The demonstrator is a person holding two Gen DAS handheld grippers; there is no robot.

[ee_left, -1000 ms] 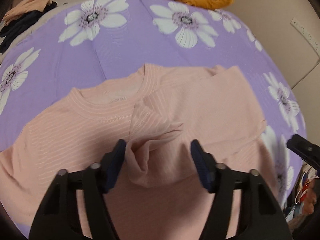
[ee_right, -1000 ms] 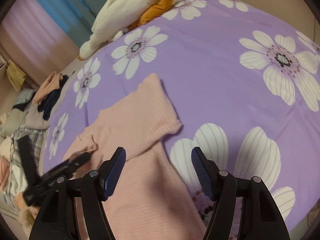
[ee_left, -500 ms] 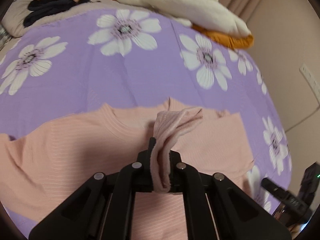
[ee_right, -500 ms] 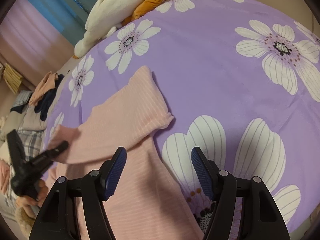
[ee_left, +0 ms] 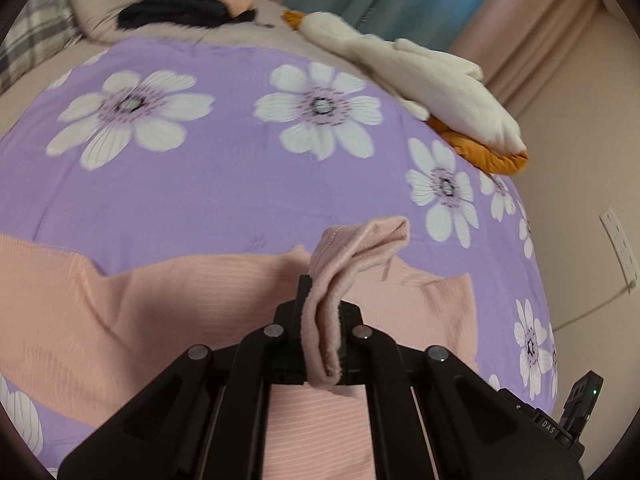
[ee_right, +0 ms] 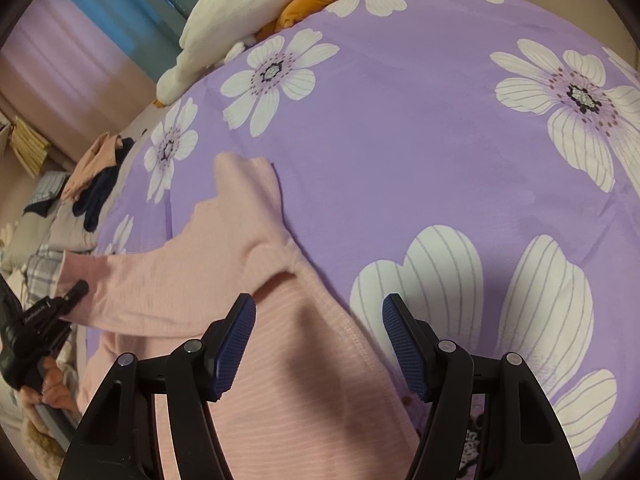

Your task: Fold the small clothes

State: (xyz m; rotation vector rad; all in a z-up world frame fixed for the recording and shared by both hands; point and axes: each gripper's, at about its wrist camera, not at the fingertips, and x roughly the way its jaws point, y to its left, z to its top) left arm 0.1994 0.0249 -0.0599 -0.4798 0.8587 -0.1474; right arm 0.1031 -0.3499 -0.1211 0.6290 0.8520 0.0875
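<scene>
- Left wrist view: the left gripper [ee_left: 320,332] has its fingers clamped together on a bunched sleeve cuff [ee_left: 352,256] of the pink ribbed top [ee_left: 160,304], and the cuff stands up out of the pinch, its end drooping over to the right.
- The rest of the pink ribbed top lies spread on the purple flowered sheet [ee_left: 224,184], below and to both sides of the clamped cuff.
- Beyond the top, at the far edge of the sheet, lies a white and orange plush toy [ee_left: 424,80]; farther left of it sits a pile of dark and peach clothes [ee_left: 188,4] on a beige pillow.
- Right wrist view: the right gripper [ee_right: 319,346] holds its blue-padded fingers [ee_right: 234,344] wide apart with nothing between them, poised over the body of the top near its side seam.
- In that view the sleeve stretches from the top's body out to the left, taut, to where the left gripper pinches its end.
- The top's other sleeve lies flat on the sheet, just beyond the stretched one.
</scene>
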